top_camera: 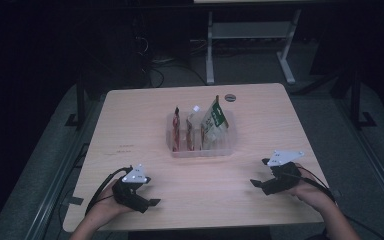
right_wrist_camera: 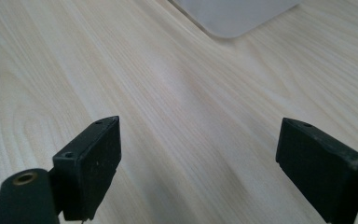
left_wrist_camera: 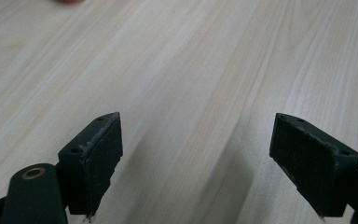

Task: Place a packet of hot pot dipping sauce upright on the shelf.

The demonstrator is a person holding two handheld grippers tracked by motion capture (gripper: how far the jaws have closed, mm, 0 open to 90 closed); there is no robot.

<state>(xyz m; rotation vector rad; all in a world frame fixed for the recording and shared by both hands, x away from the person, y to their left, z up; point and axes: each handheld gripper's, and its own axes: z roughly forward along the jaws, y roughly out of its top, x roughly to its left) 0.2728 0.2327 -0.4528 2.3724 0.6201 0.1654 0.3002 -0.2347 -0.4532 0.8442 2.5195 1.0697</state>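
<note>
High view: fixed above the person's edge of the desk (top_camera: 145, 105), facing forward and down, far enough back to take in the whole top, the clear tray (top_camera: 228, 142) at its middle and the floor beyond. Left gripper view: rides the left gripper (top_camera: 150, 202), looks along its own jaws, very close and low over bare wood well short of the tray. Right gripper view: same mount on the right gripper (top_camera: 258, 182), equally close, aimed toward the tray, whose corner (right_wrist_camera: 233, 16) shows at top. Shared: desk grain in all three; tray in high and right gripper views.
</note>
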